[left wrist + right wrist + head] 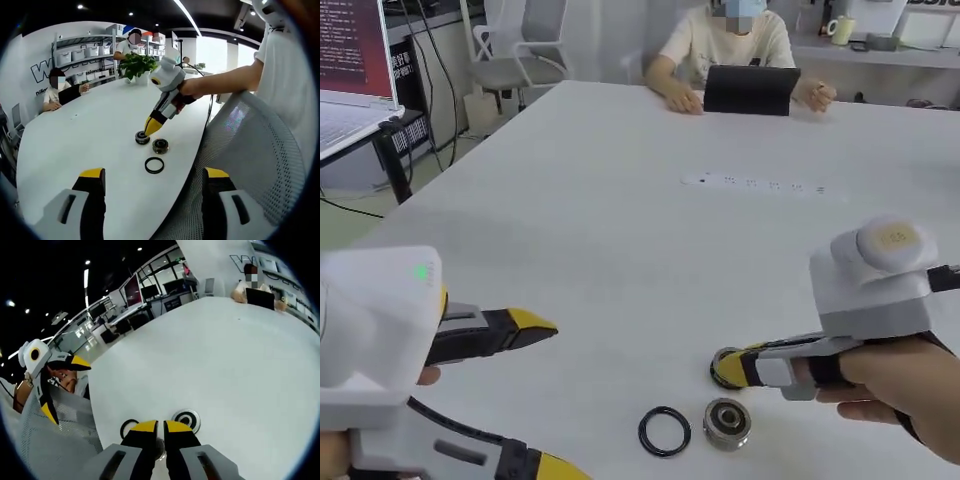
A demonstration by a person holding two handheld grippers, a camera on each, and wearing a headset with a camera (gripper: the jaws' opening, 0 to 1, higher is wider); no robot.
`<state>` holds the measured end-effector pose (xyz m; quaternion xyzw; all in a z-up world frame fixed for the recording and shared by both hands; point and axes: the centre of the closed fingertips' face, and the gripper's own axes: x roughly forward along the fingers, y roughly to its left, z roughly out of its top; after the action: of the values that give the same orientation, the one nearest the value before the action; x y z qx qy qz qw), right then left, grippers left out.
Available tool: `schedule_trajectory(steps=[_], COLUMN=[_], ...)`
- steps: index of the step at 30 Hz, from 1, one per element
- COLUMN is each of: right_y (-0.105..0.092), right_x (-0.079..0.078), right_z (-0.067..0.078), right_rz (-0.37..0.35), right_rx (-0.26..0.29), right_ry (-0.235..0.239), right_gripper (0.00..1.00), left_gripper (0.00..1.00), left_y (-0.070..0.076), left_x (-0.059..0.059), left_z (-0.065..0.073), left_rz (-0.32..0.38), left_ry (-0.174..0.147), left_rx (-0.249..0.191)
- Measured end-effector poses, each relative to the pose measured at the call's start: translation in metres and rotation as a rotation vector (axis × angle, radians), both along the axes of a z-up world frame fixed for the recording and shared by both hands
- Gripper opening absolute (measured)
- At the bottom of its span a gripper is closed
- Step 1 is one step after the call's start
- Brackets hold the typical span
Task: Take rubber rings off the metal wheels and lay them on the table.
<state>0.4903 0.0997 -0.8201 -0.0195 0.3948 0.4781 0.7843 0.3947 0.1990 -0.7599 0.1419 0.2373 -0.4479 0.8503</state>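
Left gripper (558, 396): jaws spread wide, nothing between them. It hangs over the near left part of the white table (620, 200), well apart from the work.

Right gripper (161, 426): jaws drawn almost together, only a thin slit between the yellow tips. The tips are down on a dark-rimmed metal wheel (142, 137). Can't tell whether they nip its rubber; the contact is hidden under the tips.

Second wheel (727, 423): lies flat on the table just beside the first, on my side of it. It is apart from both grippers, with bright metal showing around a dark centre.

Loose rubber ring (664, 431): a black ring lying flat on the table, just left of the second wheel and not touching it.

Further off, a white power strip (755, 184) lies mid-table. A person (725, 50) sits at the far end behind a dark laptop (750, 90).
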Motion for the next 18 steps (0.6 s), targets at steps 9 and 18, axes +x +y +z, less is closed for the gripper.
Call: schedule_trajectory(steps=[9, 18], right_y=[-0.029, -0.04], right_x=[0.017, 0.016], right_z=[-0.007, -0.02], right_rz=[-0.085, -0.075], right_rx=[-0.034, -0.083], right_ry=[-0.031, -0.038], right_gripper=[0.01, 0.01], left_gripper=[0.72, 0.7], left_y=[-0.005, -0.032], left_x=[0.007, 0.036], left_z=[0.032, 0.065], left_rz=[-0.003, -0.097], left_ry=[-0.037, -0.136], left_rx=[-0.089, -0.07])
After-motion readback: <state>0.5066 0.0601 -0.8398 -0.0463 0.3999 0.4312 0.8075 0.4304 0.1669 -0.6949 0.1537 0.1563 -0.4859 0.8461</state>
